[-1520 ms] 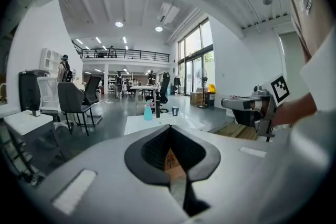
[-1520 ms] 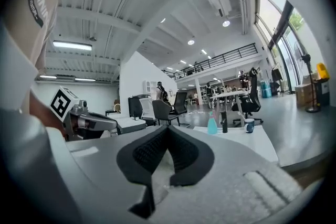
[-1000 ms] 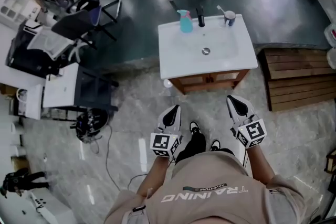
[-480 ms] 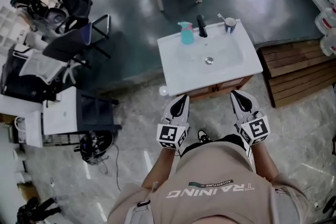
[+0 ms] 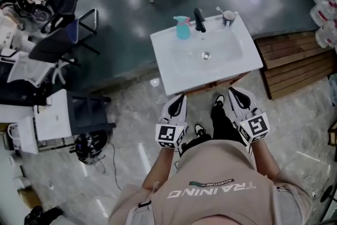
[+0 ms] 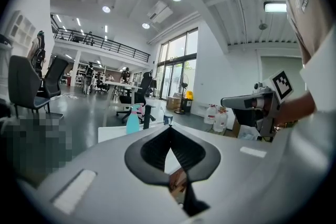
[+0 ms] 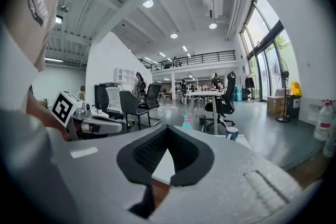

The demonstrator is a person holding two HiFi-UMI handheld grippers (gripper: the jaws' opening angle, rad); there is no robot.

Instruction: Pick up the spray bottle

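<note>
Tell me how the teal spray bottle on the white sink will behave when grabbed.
The teal plastic spray bottle with the pink trigger stands tall on a narrow base, so a sideways nudge would probably tip it. Its smooth, likely thin body may flex or slip. Fill level, hence weight, cannot be told.

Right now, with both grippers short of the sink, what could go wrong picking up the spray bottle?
1. The left gripper and right gripper are both shut; arriving like that could push the spray bottle instead of gripping it.
2. The bottle stands far back on the sink, so a push might tip it off behind.
3. The faucet stands close beside it and could catch a jaw.
</note>
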